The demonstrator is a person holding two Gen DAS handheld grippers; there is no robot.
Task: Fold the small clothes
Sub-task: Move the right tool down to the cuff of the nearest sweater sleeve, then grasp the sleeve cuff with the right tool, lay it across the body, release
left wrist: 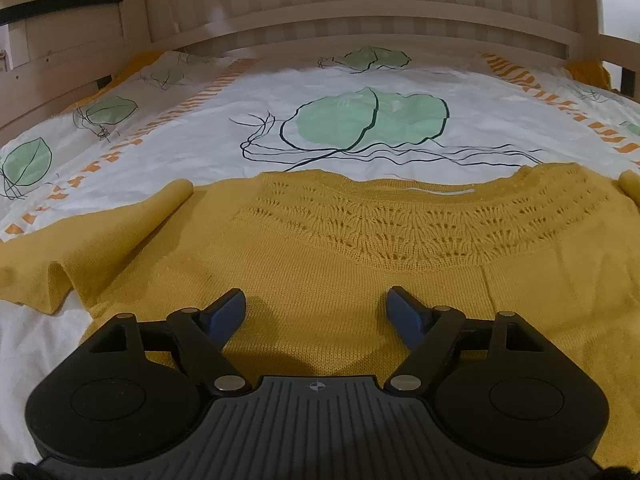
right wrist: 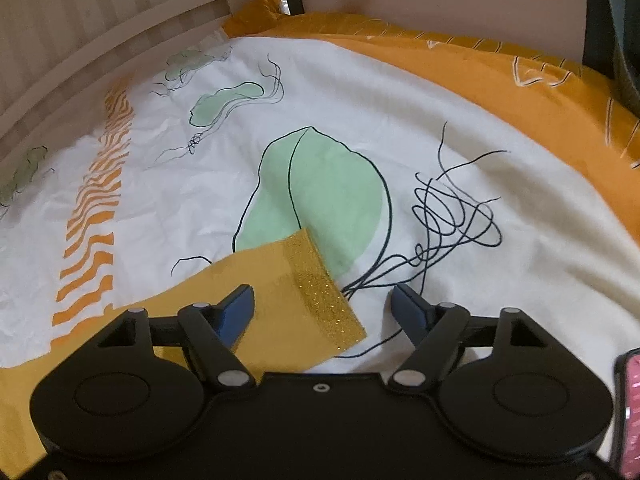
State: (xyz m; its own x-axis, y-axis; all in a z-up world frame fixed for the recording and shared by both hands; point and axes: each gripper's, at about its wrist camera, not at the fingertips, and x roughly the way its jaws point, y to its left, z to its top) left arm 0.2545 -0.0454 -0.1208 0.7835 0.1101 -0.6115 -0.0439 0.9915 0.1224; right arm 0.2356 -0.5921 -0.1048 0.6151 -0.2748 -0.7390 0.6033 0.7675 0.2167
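**Mustard knit laid flat on the bed, both grippers spread and empty**

The yellow sweater [left wrist: 320,264] lies spread on the bed cover [left wrist: 240,128], a white sheet printed with green leaves. In the left wrist view its body fills the middle and lower ground, the lace-patterned yoke and neckline at 12 o'clock, one sleeve [left wrist: 132,232] running off toward 9 o'clock with a soft roll in it. The left gripper [left wrist: 316,308] hovers low over the body panel, fingers wide apart, gripping nothing.

In the right wrist view the other sleeve lies out over the cover, ending in a glittery cuff [right wrist: 324,288] toward 12 o'clock from the camera. The right gripper [right wrist: 322,308] is likewise wide open and empty, the cuff lying between and just ahead of its fingers; whether they touch the cloth cannot be told. A pink object [right wrist: 632,408] shows at the 3 o'clock edge.

The knit looks light, limp and stretchy: it should drape and sag rather than hold a line, and the open lacework could snag on a fingertip. The firmer spots seem best for a pinch, namely the cuff's doubled edge for the right gripper and a sleeve or shoulder seam for the left, lifting low so the fold lands flat.
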